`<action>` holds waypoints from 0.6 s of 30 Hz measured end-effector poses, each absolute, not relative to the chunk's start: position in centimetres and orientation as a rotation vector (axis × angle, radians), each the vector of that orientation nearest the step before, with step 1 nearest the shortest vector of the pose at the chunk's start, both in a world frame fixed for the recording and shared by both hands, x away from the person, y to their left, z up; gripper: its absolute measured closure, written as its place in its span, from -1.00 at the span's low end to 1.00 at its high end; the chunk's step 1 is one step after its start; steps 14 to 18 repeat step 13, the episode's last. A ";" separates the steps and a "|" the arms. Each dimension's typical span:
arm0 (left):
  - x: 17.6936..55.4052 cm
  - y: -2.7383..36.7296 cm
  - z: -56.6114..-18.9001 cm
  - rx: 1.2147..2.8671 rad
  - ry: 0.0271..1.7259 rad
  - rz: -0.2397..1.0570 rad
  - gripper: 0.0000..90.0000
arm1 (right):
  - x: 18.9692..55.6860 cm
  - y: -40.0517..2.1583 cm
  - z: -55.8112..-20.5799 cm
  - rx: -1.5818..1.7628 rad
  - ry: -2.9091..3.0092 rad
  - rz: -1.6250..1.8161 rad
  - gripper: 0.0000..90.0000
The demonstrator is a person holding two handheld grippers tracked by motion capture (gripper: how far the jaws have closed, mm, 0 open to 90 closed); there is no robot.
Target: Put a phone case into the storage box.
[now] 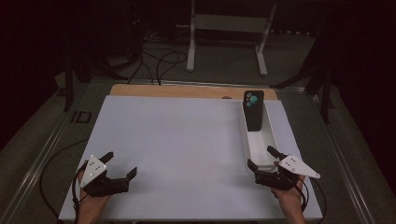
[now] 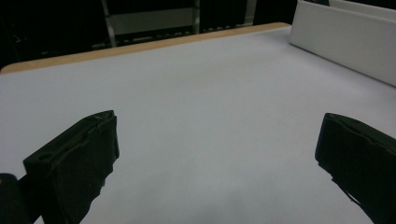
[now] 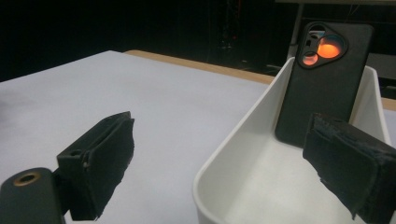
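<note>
The black phone in its matte case with a triangular camera cut-out [image 1: 254, 110] stands propped against the far end wall of the long white plastic tray [image 1: 246, 145], at the right of the white table sheet [image 1: 177, 149]. The right gripper [image 1: 264, 157] hovers at the tray's near rim, jaws wide apart. The risk, as I judge it: a jaw clipping the rim would jolt the tray and tip the leaning phone flat. The left gripper [image 1: 122, 163], also spread, rests well apart at the sheet's near left
</note>
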State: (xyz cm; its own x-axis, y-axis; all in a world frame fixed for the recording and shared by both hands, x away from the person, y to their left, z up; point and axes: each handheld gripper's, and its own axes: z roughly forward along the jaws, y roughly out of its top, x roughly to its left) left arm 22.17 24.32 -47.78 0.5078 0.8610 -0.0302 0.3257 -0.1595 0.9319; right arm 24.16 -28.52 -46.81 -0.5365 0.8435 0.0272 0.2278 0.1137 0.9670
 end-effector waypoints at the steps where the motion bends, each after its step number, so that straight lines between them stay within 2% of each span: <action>1: 22.1 24.4 -47.7 1.721 1.009 0.653 -1.00 | 24.1 -28.5 -46.9 1.038 1.846 1.450 -0.81; 18: 22.1 24.4 -47.6 1.722 0.998 0.662 -1.00 | 23.8 -28.4 -47.4 1.023 1.854 1.438 -0.81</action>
